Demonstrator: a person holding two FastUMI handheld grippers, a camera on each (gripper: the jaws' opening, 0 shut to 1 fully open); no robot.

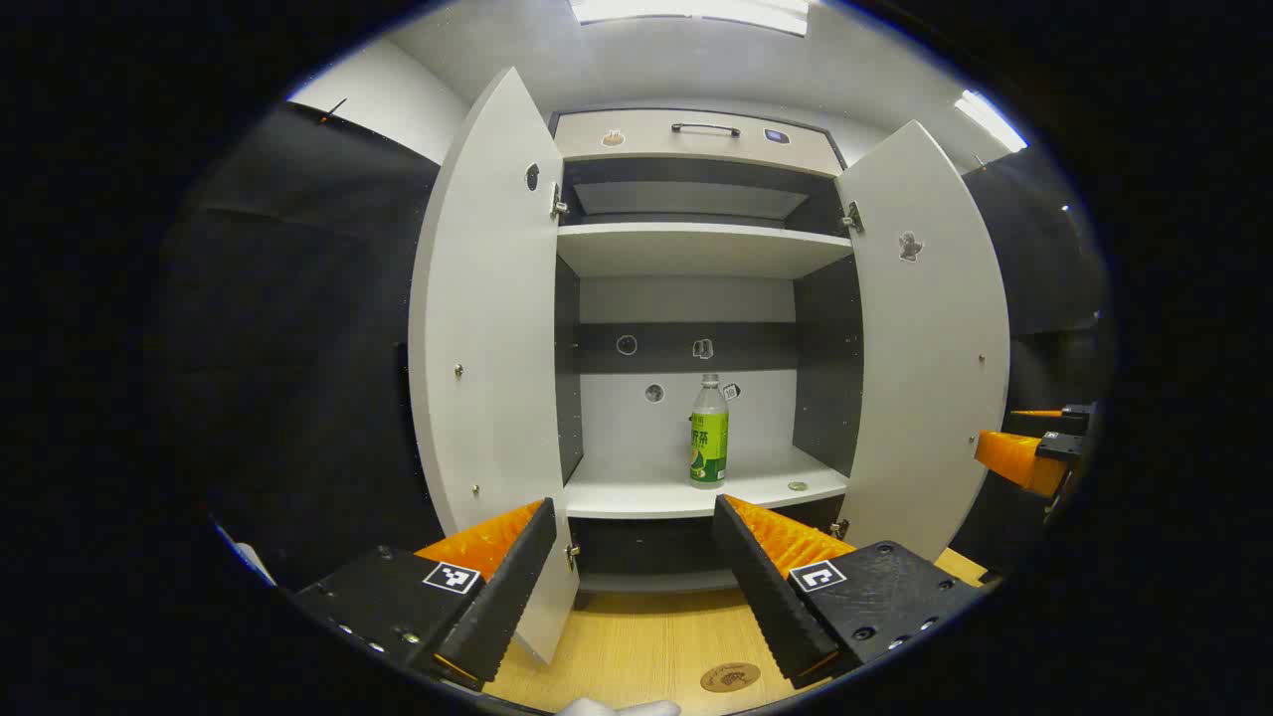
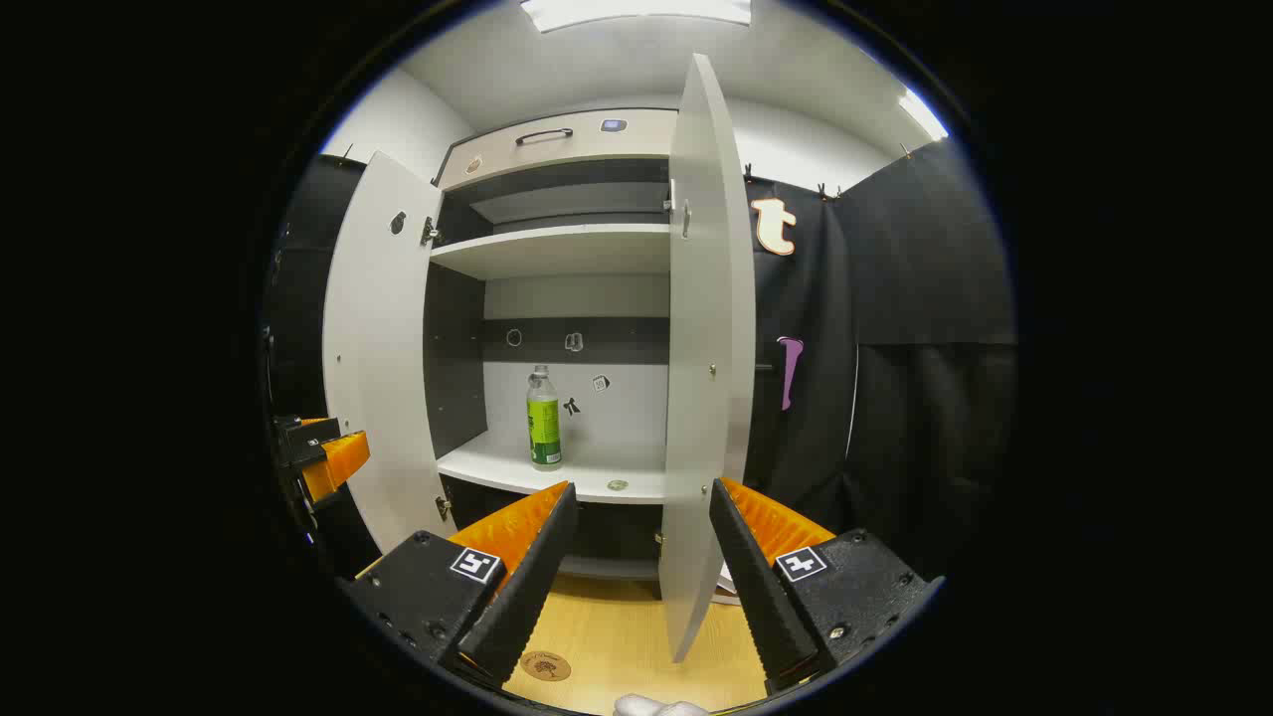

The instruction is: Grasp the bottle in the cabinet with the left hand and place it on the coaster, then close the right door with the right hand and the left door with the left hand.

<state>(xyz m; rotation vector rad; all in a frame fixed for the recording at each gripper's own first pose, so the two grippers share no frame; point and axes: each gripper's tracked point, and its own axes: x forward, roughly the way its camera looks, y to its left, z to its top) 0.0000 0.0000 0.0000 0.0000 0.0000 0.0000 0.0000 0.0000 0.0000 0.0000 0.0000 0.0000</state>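
A clear bottle (image 1: 708, 433) with a green label and white cap stands upright on the lower shelf of the open cabinet (image 1: 686, 249); the right gripper view also has the bottle (image 2: 543, 418). Both doors stand wide open: left door (image 1: 487, 348), right door (image 1: 930, 338). A round brown coaster (image 1: 729, 677) lies on the wooden table in front of the cabinet. My left gripper (image 1: 633, 512) is open, well short of the shelf and empty. My right gripper (image 2: 641, 492) is open too, with the right door (image 2: 701, 348) edge-on between its fingers but farther off.
A small round disc (image 1: 797, 486) lies on the lower shelf right of the bottle. The upper shelf (image 1: 696, 244) is bare. A drawer front with a handle (image 1: 704, 128) tops the cabinet. Black cloth walls flank both sides. The other gripper (image 1: 1024, 452) hovers beyond the right door.
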